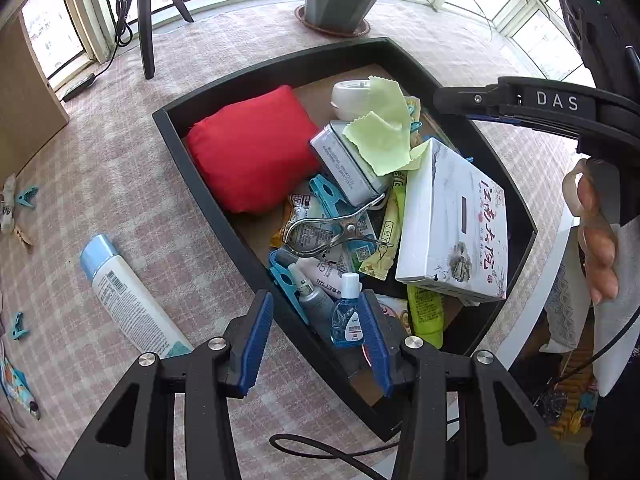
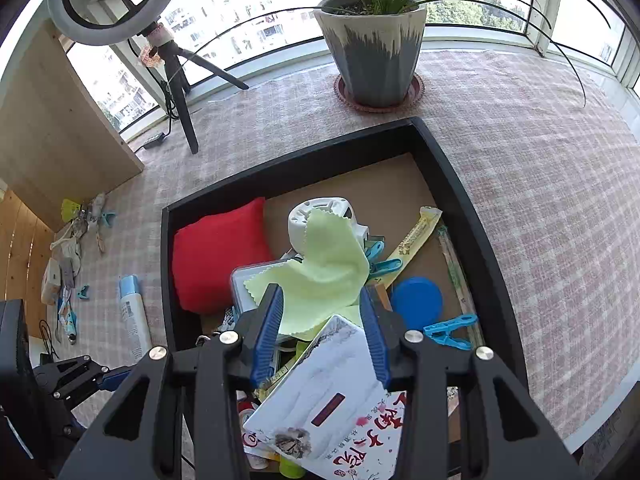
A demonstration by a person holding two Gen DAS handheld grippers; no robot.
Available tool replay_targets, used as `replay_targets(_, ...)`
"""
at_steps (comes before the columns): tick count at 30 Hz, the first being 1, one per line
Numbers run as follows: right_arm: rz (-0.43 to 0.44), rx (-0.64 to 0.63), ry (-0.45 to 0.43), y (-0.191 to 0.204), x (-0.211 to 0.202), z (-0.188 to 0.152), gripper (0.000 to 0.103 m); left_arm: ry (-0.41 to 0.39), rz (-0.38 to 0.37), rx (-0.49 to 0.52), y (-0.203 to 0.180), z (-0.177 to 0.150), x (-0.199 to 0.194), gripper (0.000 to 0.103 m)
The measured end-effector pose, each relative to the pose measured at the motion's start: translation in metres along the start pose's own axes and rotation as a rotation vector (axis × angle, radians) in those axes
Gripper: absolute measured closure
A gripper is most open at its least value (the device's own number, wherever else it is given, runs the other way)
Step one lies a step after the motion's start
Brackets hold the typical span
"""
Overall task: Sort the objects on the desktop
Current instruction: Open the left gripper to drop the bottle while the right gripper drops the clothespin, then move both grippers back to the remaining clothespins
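A black tray [image 1: 208,184] on the checked tablecloth holds a red pouch [image 1: 252,148], a metal tin [image 1: 348,164], a pale green cloth [image 1: 384,136], a white printed box [image 1: 452,224], a steel clip [image 1: 332,228] and a small blue dropper bottle [image 1: 348,316]. My left gripper [image 1: 316,344] hangs open over the tray's near rim, with the dropper bottle beside its right pad. My right gripper [image 2: 320,336] stands open above the green cloth [image 2: 328,268] and the white box [image 2: 332,392], pressing on neither. A hand [image 1: 596,232] holds it at the right.
A white spray bottle [image 1: 128,296] lies on the cloth left of the tray, with blue pegs [image 1: 26,196] and small clutter further left. Behind the tray stand a plant pot [image 2: 376,52] and a tripod [image 2: 180,80]. A wooden board [image 2: 48,128] rises at the left.
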State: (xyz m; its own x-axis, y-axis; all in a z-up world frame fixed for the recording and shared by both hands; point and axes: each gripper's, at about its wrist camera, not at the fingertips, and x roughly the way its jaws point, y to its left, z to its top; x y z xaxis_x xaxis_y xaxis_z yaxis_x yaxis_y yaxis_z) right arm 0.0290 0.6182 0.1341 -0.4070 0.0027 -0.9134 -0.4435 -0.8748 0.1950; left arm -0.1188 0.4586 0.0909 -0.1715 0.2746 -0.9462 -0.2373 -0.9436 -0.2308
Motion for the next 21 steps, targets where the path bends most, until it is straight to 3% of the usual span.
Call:
replay_targets(11, 0.045, -0.154, 0.034, 0.069, 0.019, 0.014, 0.061, -0.013, 0.064, -0.202, 0.087, -0.013, -0.008, 0.061)
replay_targets(21, 0.094, -0.381, 0.073, 0.180, 0.045, 0.024, 0.061, -0.016, 0.151, -0.470, 0.205, -0.049, -0.018, 0.061)
